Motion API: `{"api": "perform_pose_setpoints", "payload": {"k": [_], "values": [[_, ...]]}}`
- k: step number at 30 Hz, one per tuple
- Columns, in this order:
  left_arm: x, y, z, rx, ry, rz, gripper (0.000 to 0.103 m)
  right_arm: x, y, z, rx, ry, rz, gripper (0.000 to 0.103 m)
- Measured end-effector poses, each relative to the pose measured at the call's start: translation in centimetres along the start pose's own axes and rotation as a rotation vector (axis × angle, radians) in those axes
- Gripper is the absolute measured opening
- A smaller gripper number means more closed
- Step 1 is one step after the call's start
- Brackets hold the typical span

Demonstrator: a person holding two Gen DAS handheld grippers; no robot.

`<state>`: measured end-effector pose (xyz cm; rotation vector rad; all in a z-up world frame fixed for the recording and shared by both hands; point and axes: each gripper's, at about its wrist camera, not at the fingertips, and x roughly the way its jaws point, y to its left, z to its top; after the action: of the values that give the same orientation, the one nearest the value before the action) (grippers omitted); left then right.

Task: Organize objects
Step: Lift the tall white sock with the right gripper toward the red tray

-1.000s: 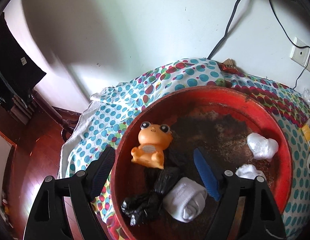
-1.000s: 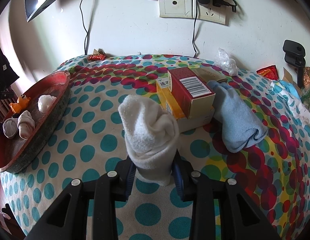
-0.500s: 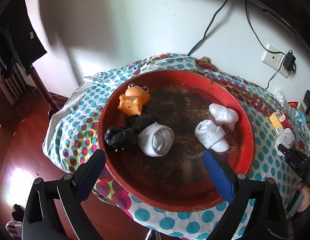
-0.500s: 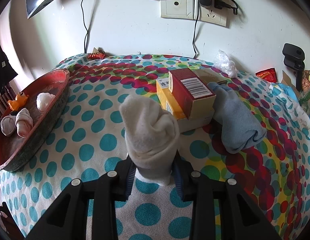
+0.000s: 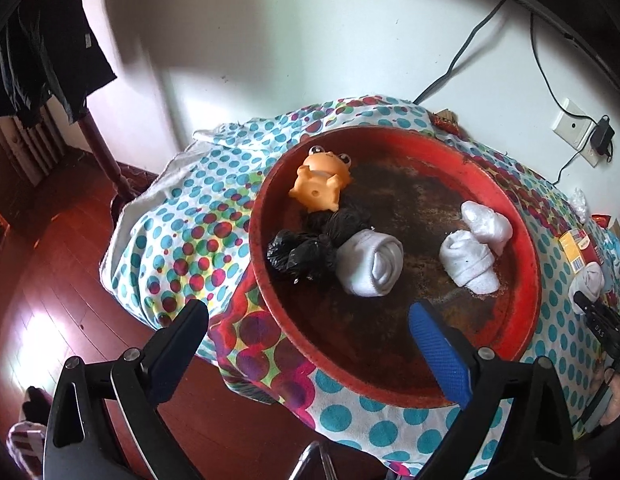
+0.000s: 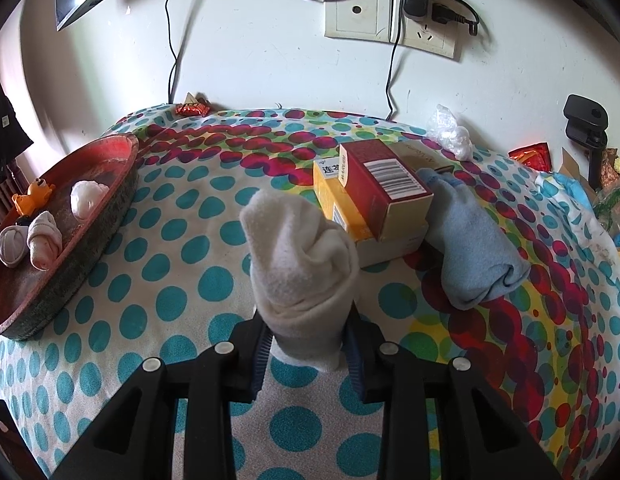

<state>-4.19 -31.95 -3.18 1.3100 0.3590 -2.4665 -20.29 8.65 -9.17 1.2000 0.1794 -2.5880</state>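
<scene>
The counter (image 6: 157,304) is cut off at the frame's bottom, and the tray (image 5: 526,240) overhangs its edge. The left tongs (image 5: 310,324) are opening, empty, above the tray's near rim. The right tongs (image 6: 305,344) are closing, clamping a sock (image 6: 301,256) that hides the boxes' (image 6: 386,196) near corner, with bare cloth between it and the tray.

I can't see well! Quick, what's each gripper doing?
Left gripper: fingers opening, nothing between them, above the red tray.
Right gripper: fingers closing on a rolled white sock.

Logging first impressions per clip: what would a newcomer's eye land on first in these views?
A rolled white sock stands clamped upright in the right tool, above the polka-dot cloth. Beyond the empty left tool, its jaws opening, sits the red tray with an orange frog toy at its far edge.
</scene>
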Motion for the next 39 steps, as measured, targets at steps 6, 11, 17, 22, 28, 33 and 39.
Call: {"api": "perform_pose_setpoints", "payload": {"k": [6,11,17,22,28,33,39], "values": [[-0.6,1.6,0.0,-0.060,0.043,-0.026,0.100,0.0,0.5,0.1,-0.031,-0.001,-0.034,0.032],[-0.8,1.7,0.0,-0.073,0.070,-0.035,0.100,-0.2,0.9,0.4,-0.023,0.017,-0.043,0.029],[-1.3,0.8,-0.1,-0.052,0.079,-0.058,0.100,-1.5,2.0,0.7,-0.009,0.002,-0.006,0.029],[-2.1,0.2,-0.1,-0.032,0.073,-0.070,0.100,-2.9,3.7,1.4,-0.016,-0.019,0.037,0.029],[-2.7,0.2,-0.1,-0.028,0.070,-0.072,0.100,-4.6,6.9,2.7,-0.052,-0.052,0.097,0.029],[-3.1,0.3,-0.1,-0.024,0.063,-0.076,0.100,-5.6,10.0,3.9,-0.086,-0.059,0.143,0.029],[-3.4,0.2,-0.1,-0.020,0.064,-0.083,0.100,-5.8,13.8,5.0,-0.129,-0.047,0.182,0.029]]}}
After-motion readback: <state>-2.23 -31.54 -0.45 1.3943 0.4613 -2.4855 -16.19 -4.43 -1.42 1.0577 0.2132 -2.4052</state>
